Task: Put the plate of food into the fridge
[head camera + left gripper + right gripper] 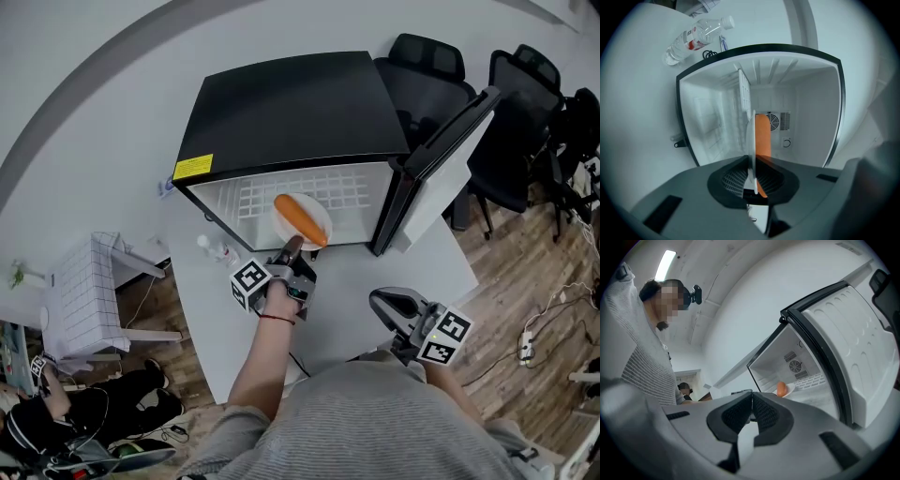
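Now, left gripper (pixel 292 246): clamped on plate (pixel 317 225) rim
Plate: bears 1 orange food (pixel 298 216) piece; at fridge (pixel 291 112) mouth, over shelf (pixel 349 192)
Right gripper (pixel 379 301): jaws together, empty
Door (pixel 450 155): open

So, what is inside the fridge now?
A white wire shelf, a round fan vent on the back wall, and the plate with orange food, held at the shelf's front by the left gripper. No other food shows. The shelf under the plate is covered.
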A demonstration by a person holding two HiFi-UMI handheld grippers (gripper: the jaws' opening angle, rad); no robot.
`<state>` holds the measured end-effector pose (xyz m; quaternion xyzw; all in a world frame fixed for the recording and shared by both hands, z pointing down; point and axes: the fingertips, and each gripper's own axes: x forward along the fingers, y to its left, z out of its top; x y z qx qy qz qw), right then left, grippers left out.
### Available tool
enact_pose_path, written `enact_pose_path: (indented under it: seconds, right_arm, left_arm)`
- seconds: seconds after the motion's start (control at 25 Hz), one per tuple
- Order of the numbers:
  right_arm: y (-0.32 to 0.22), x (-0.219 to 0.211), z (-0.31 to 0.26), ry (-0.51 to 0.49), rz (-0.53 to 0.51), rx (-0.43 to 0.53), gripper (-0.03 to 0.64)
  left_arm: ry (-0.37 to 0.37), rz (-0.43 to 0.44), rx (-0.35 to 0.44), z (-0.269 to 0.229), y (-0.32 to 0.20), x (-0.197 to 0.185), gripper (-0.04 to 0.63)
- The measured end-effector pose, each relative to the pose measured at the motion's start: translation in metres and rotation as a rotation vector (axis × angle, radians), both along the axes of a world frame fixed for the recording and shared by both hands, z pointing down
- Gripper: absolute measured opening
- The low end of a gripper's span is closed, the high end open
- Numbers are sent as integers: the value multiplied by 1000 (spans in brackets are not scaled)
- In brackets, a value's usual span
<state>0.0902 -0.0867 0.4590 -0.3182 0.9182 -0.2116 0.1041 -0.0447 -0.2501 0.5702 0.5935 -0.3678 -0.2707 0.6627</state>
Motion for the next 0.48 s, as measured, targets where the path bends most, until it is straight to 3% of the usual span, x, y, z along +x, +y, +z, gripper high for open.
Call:
enact_pose_path:
  seconds: [0.48]
  right_arm:
    - [-11,1,4,-1,-65,-10,14]
  left_arm:
    - [-9,-92,-35,7,-24,6,43]
